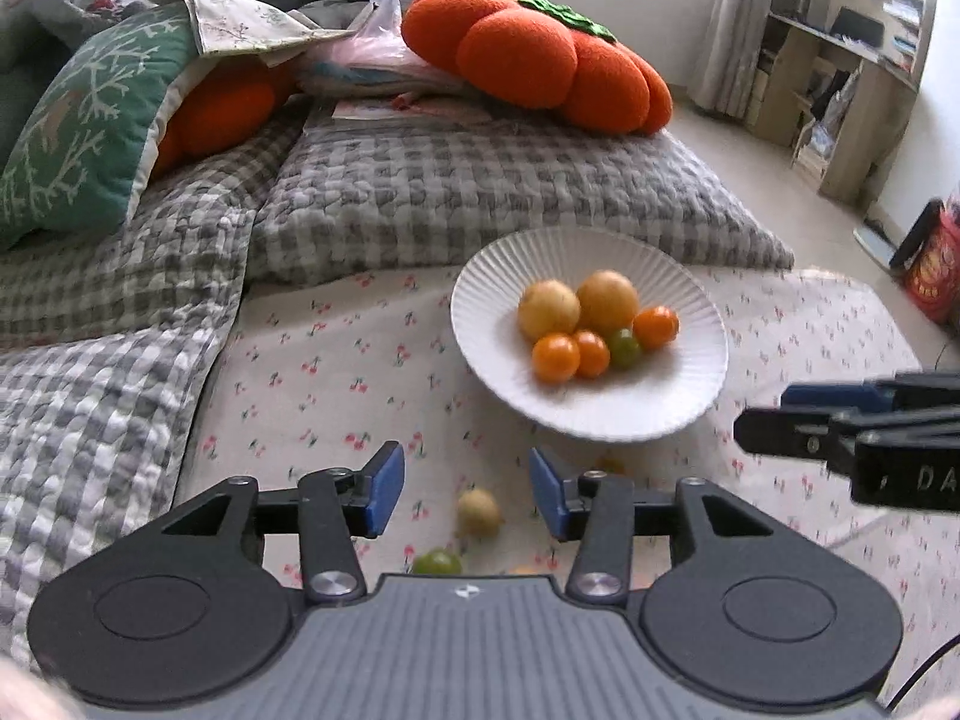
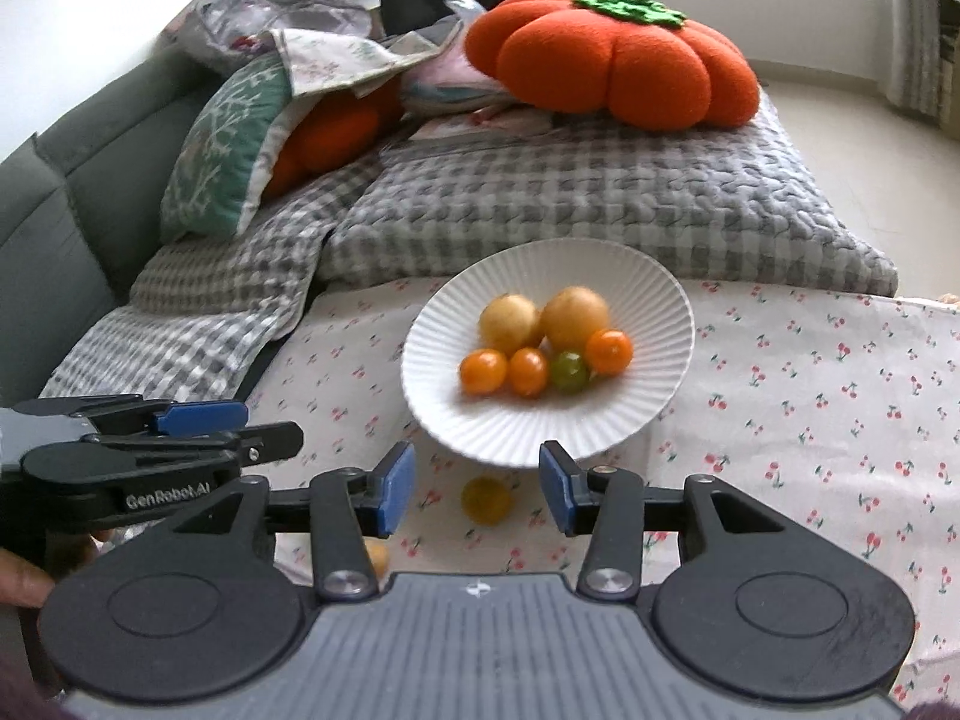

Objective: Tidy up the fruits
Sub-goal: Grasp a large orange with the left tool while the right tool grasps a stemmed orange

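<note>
A white ribbed plate (image 1: 672,414) (image 2: 660,306) sits on the cherry-print cloth and holds several yellow, orange and green fruits (image 1: 606,300) (image 2: 573,315). My left gripper (image 1: 467,489) is open and empty, above a loose yellow fruit (image 1: 478,513) and a green fruit (image 1: 437,562); an orange one (image 1: 609,465) lies by the plate's near rim. My right gripper (image 2: 477,492) is open and empty over a loose yellow-orange fruit (image 2: 486,499); another small fruit (image 2: 378,557) is partly hidden under its left finger. Each gripper shows side-on in the other's view: the right one (image 1: 852,426), the left one (image 2: 198,429).
A grey checked quilt (image 1: 450,198) (image 2: 570,204) lies behind the plate. Orange pumpkin cushions (image 1: 540,54) (image 2: 612,60) and a green cushion (image 1: 84,114) are stacked on it. A red container (image 1: 933,258) stands at the right, shelves (image 1: 840,60) beyond.
</note>
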The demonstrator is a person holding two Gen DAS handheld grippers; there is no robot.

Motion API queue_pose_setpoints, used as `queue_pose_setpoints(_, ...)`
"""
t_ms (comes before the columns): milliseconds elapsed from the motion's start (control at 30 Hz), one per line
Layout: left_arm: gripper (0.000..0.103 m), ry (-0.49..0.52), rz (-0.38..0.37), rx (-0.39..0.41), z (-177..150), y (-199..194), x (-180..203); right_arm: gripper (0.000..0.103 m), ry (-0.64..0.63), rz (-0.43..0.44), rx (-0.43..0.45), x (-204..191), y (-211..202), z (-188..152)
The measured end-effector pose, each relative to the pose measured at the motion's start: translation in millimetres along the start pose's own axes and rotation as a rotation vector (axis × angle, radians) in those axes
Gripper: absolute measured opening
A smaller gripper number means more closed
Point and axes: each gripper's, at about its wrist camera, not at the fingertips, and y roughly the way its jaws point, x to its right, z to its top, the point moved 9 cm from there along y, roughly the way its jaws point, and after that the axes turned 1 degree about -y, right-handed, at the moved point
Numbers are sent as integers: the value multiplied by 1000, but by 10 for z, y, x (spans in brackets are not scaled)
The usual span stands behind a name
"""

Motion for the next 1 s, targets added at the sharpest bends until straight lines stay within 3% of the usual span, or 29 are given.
queue_pose_setpoints(667, 42, 41, -42, -136, -568, 44, 201, 58, -123, 16, -55, -243, -186, -394)
queue_pose_setpoints(900, 45, -31, -116, -206, -708, 168, 243, 65, -191, 10, -84, -267, -144, -511)
queue_pose_setpoints(1000, 50, -7, -135, -232, -780, 239, 295, 66, -196, -2, -104, -230, -101, -563)
